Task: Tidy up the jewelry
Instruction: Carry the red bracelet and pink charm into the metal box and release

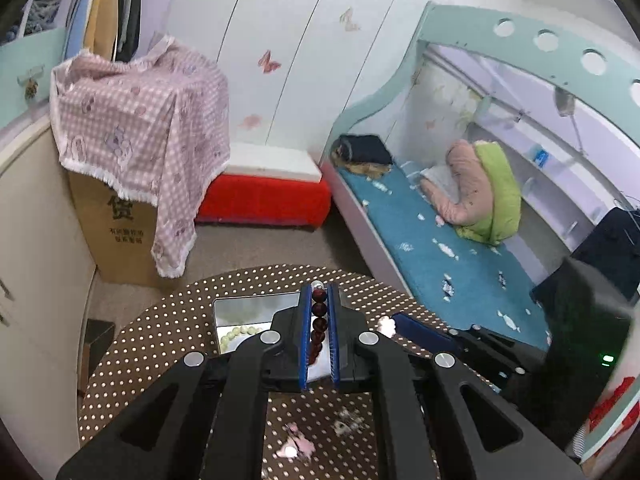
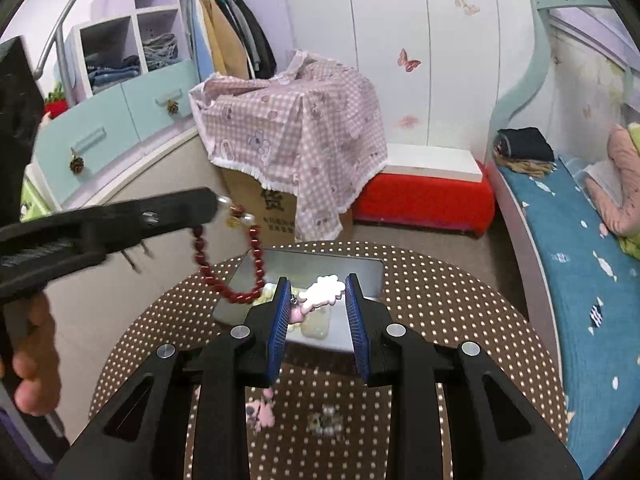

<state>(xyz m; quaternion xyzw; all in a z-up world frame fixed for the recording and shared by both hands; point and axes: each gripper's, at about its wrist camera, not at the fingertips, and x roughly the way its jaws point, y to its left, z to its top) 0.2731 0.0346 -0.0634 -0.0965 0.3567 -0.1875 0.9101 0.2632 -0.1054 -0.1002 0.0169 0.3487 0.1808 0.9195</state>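
Nearest the person, on the brown dotted surface (image 2: 440, 304), lie two loose pieces: a small pink charm (image 2: 262, 412) and a blurred pale trinket (image 2: 326, 420) just right of it, both still outside the tray. Above them the right gripper (image 2: 318, 290) pinches a white cloud-shaped hair clip (image 2: 324, 286) between its blue pads, jaws part-closed on it, a pink piece dangling from the clip's near end. The clip is caught only by its edges, so in my judgement a tilt or a slackened squeeze could let it twist out and fall wide of the tray. A little farther, the left gripper (image 1: 320, 292) is clamped tight on a dark red bead bracelet (image 1: 319, 326); in the right wrist view most of the strand hangs free in a long loop below the fingertips, over the left near corner of the metal tray (image 2: 360, 276). That swinging loop looks the bigger risk: it may catch the tray rim, drag across the pale green beads (image 1: 238, 332) already lying inside, or tangle with the clip, since the two grippers are close together. The tray sits at the far middle of the surface, near its far edge, so a hard nudge might push it toward the floor. Beyond stand a cloth-covered box (image 2: 296, 128), a red bench (image 2: 424, 196) and the bed (image 2: 580, 248).
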